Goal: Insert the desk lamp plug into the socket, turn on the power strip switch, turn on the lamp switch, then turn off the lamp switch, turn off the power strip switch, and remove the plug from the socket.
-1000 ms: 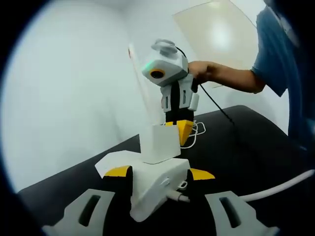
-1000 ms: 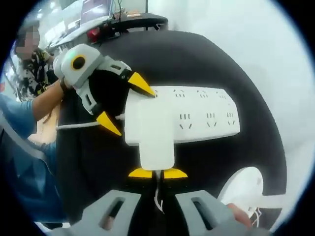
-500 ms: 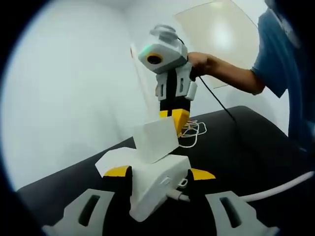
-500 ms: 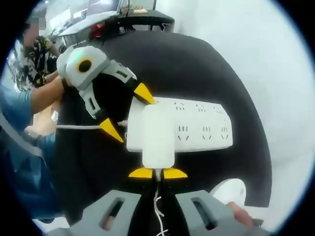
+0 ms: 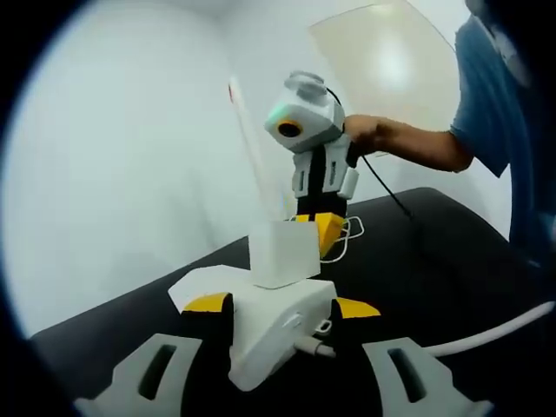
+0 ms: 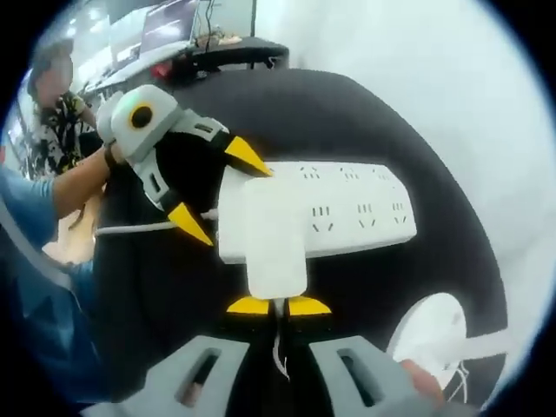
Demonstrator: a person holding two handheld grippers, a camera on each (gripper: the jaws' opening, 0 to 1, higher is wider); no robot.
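The white power strip (image 6: 347, 213) lies on the black table (image 6: 330, 113). My left gripper (image 5: 282, 306) is shut on the strip's (image 5: 274, 326) cable end, one yellow tip on each side. A white block-shaped plug (image 5: 282, 254) stands upright on top of that end. My right gripper (image 5: 319, 228) comes down from above and is shut on the plug. In the right gripper view its tips (image 6: 278, 306) pinch the plug's (image 6: 276, 248) near end, and the left gripper (image 6: 219, 191) holds the strip from the left. The lamp's round white base (image 6: 439, 334) sits near the table edge.
A thin white lamp stem (image 5: 252, 148) rises behind the strip. Loose white cable (image 5: 346, 233) coils on the table, and a thick white cord (image 5: 495, 330) runs off right. A person's forearm (image 5: 408, 143) holds the right gripper. Desks with screens (image 6: 200, 35) stand beyond the table.
Half a second ago the plug was tilted and raised off the strip with the right gripper higher. Now the plug stands square and low on the strip again. The left gripper has kept its hold.
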